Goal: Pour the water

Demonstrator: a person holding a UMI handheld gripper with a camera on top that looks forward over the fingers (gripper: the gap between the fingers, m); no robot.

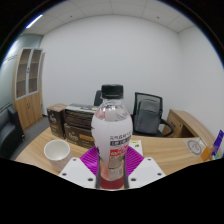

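A clear plastic bottle (112,135) with a white cap and a white-and-pink label stands upright between my fingers, held above the wooden table (160,150). My gripper (112,163) is shut on the bottle, its purple pads (92,160) pressing on both sides of the bottle's lower body. A white paper cup (57,154) stands on the table to the left of the bottle, a little beyond my left finger, its mouth open upward.
Brown cardboard boxes (72,121) sit at the back of the table behind the bottle. A black office chair (148,111) stands behind the table. A wooden cabinet (28,85) is at the left wall. A wooden desk edge (192,128) lies at the right.
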